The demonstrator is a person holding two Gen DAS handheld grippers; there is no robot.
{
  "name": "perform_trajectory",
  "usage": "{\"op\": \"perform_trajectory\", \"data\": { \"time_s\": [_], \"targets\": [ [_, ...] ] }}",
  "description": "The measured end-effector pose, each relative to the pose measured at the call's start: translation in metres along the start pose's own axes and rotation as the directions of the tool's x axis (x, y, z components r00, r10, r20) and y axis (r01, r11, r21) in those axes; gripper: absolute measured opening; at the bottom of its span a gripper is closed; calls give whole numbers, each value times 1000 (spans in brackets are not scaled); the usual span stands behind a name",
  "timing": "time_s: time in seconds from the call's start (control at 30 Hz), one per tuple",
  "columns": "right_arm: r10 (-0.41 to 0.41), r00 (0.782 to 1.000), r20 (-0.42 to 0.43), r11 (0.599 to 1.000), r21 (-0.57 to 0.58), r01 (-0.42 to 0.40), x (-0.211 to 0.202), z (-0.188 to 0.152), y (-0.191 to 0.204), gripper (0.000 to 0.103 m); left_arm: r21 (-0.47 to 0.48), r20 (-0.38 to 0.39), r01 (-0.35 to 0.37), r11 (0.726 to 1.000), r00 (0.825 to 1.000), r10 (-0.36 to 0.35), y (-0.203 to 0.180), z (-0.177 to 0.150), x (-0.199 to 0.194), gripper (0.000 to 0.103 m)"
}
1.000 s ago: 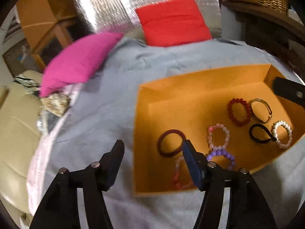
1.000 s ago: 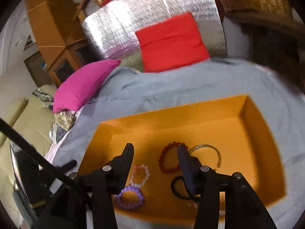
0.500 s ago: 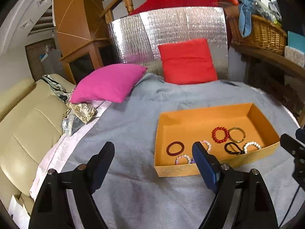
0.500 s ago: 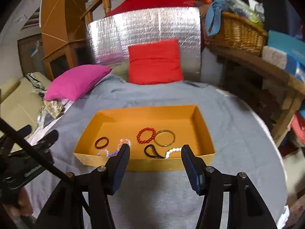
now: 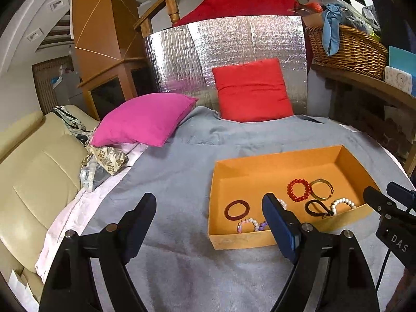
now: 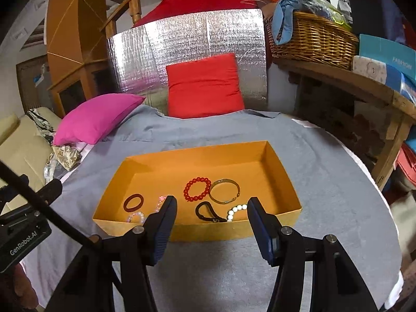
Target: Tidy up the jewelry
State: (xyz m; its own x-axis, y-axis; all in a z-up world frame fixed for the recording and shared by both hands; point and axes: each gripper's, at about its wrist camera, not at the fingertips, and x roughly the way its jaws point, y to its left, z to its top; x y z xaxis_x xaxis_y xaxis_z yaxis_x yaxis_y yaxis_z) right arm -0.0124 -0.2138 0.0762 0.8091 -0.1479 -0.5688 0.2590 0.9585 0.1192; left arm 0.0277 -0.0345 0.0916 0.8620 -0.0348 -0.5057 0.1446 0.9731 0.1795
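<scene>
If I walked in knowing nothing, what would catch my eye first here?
Probably the orange box on the grey blanket, with bracelets lying in it, among them a red beaded bracelet beside a gold bangle. Behind it, a red cushion leans on a shiny silver panel, with a pink pillow to the left. In front, the left gripper and right gripper are open and hold nothing.
</scene>
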Motion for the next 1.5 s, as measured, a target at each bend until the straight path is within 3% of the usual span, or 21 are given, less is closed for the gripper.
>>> {"op": "perform_trajectory", "data": {
  "time_s": [1.5],
  "targets": [
    [-11, 1000, -5, 1000, 5, 11, 13, -5, -2, 60, 10, -25, 15, 1000, 1000, -15, -7, -2, 11, 84]
  ]
}}
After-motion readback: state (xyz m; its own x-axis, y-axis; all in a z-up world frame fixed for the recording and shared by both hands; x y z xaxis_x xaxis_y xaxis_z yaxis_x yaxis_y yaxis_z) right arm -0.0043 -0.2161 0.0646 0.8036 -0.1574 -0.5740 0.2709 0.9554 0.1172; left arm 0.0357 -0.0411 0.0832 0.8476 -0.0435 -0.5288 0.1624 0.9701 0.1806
